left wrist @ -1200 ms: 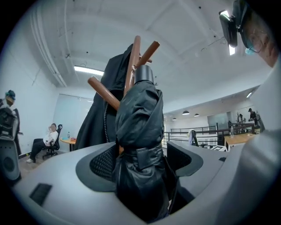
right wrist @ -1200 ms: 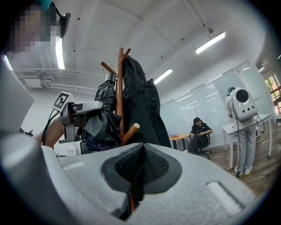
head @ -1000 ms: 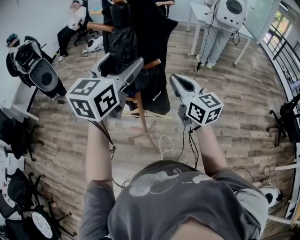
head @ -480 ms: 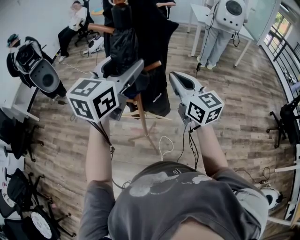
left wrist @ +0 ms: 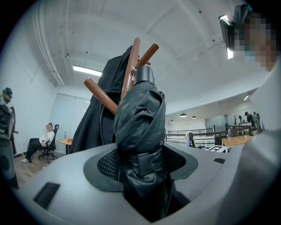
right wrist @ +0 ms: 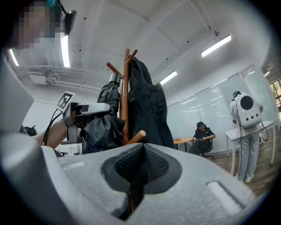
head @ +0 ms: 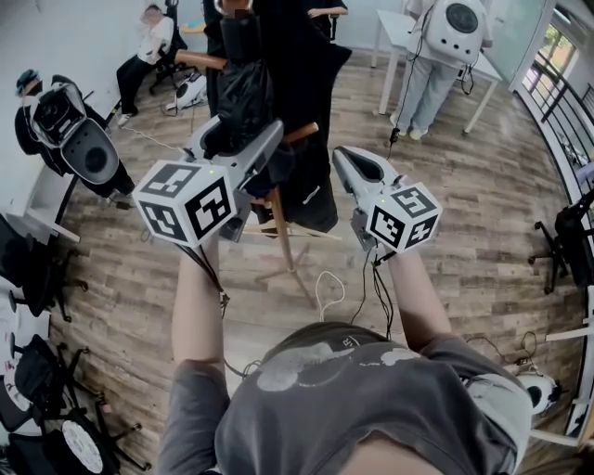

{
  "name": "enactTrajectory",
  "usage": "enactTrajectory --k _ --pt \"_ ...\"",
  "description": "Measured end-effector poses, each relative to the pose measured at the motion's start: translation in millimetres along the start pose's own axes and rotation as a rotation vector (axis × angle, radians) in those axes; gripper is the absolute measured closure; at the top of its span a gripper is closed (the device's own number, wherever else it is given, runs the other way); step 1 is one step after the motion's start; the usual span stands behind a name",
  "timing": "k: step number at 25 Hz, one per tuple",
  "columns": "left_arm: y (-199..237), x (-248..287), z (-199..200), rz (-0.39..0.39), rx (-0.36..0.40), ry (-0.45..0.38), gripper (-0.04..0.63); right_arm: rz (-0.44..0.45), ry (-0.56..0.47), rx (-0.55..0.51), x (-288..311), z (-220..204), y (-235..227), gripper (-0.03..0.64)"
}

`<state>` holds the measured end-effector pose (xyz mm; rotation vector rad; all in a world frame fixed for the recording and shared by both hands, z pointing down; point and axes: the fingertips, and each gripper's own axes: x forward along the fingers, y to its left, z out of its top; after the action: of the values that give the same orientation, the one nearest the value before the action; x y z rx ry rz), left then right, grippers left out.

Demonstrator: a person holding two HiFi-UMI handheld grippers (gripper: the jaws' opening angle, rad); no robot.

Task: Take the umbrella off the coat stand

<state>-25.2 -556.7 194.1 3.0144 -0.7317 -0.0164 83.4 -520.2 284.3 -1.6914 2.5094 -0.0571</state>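
Observation:
A folded black umbrella [left wrist: 139, 127] hangs upright against the wooden coat stand [left wrist: 130, 66], beside a black coat [head: 299, 83]. My left gripper [left wrist: 140, 163] has just been closing, and its jaws now press on the umbrella's bundled cloth from both sides. In the head view the left gripper [head: 239, 139] reaches level into the umbrella [head: 243, 88], next to the stand's pole [head: 281, 227]. My right gripper [head: 357, 160] hovers to the right of the stand, shut with nothing between its jaws. In the right gripper view the right gripper [right wrist: 139, 165] faces the stand [right wrist: 126, 96] and the umbrella [right wrist: 105, 118].
The stand's legs spread on the wood floor, with a cable loop [head: 327, 288] near my feet. A seated person [head: 148, 37] is at the back left. A person with a white backpack [head: 455, 28] stands by a white table [head: 394, 23]. Gear [head: 70, 130] lines the left wall.
The left gripper's jaws have drawn in slightly around the umbrella. Both hands stay almost where they were.

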Motion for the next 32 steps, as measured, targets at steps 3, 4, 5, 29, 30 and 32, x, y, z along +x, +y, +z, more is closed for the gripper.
enactTrajectory --k 3,4,5,29,30,32 --pt "-2 -3 6 -0.002 -0.008 -0.013 0.319 -0.001 -0.004 0.001 -3 2 0 0.620" --pt "-3 -4 9 -0.003 -0.011 -0.019 0.320 -0.001 -0.005 0.002 -4 3 0 0.619" --pt "-4 -5 11 -0.004 -0.011 -0.025 0.321 0.000 -0.006 0.003 -5 4 1 0.619" --pt "-32 -24 53 -0.019 0.004 -0.102 0.321 0.034 -0.020 0.014 -17 17 9 0.619" --pt "-35 -27 55 -0.014 0.006 -0.105 0.320 0.038 -0.021 0.015 -20 18 10 0.620" --pt "-42 -32 57 -0.003 0.008 -0.111 0.321 0.048 -0.025 0.018 -26 20 12 0.620"
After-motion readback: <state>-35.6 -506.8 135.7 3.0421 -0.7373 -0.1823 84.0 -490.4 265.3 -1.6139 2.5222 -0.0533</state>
